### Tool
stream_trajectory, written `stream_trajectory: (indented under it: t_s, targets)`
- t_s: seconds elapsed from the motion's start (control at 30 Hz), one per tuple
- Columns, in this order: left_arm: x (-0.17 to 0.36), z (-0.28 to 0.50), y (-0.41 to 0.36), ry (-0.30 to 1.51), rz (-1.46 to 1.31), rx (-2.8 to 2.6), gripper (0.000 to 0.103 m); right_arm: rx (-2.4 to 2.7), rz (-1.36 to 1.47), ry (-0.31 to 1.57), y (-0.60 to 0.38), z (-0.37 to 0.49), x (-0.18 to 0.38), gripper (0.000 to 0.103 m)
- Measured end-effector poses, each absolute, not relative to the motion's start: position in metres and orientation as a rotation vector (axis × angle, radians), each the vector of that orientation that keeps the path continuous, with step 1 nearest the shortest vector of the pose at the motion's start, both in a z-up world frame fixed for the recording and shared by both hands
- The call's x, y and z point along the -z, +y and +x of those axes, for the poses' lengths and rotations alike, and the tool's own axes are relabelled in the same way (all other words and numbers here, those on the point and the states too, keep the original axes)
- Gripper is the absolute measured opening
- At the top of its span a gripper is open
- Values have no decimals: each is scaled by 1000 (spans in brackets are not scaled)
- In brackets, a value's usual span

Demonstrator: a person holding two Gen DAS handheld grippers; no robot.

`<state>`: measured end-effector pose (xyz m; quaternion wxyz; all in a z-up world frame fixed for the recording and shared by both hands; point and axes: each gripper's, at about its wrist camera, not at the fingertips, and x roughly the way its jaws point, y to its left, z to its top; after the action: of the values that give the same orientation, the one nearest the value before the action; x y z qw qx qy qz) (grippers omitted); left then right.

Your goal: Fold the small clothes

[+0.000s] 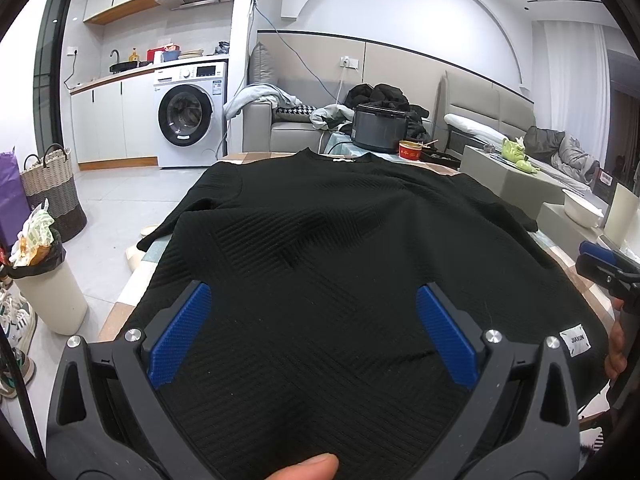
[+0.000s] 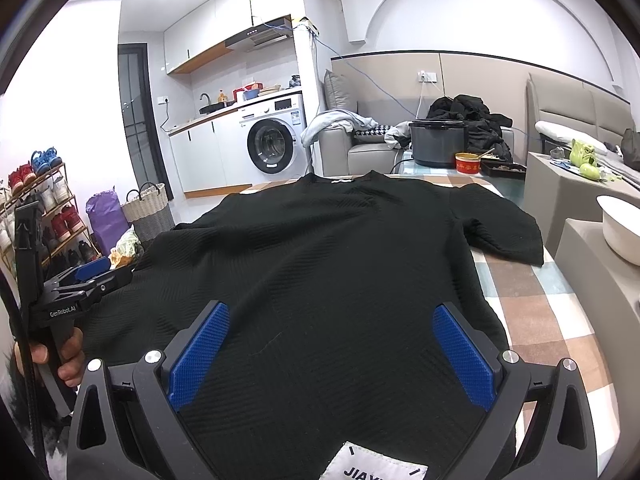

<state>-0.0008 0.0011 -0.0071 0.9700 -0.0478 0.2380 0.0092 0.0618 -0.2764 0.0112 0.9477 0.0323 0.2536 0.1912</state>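
A black short-sleeved ribbed shirt (image 1: 320,240) lies spread flat on a checked table (image 2: 532,304), collar at the far end; it also shows in the right wrist view (image 2: 320,260). A white label (image 2: 374,466) sits at its near hem. My left gripper (image 1: 314,304) is open, its blue pads wide apart over the shirt's near left part, holding nothing. My right gripper (image 2: 332,324) is open over the near right hem, holding nothing. Each gripper shows at the edge of the other's view: the right (image 1: 600,264), the left (image 2: 96,274).
At the table's far end stand a dark cooker pot (image 1: 378,126) and a red bowl (image 1: 412,149). A bin (image 1: 48,280) and a woven basket (image 1: 52,188) stand on the floor to the left. Grey boxes with a white bowl (image 2: 620,228) stand to the right.
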Motion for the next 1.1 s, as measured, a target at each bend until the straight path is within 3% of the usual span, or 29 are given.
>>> stream_trajectory:
  t_s: [1.1]
  targets:
    - [6, 0, -1, 482, -93, -20, 102, -373, 79, 525, -282, 64, -11, 103]
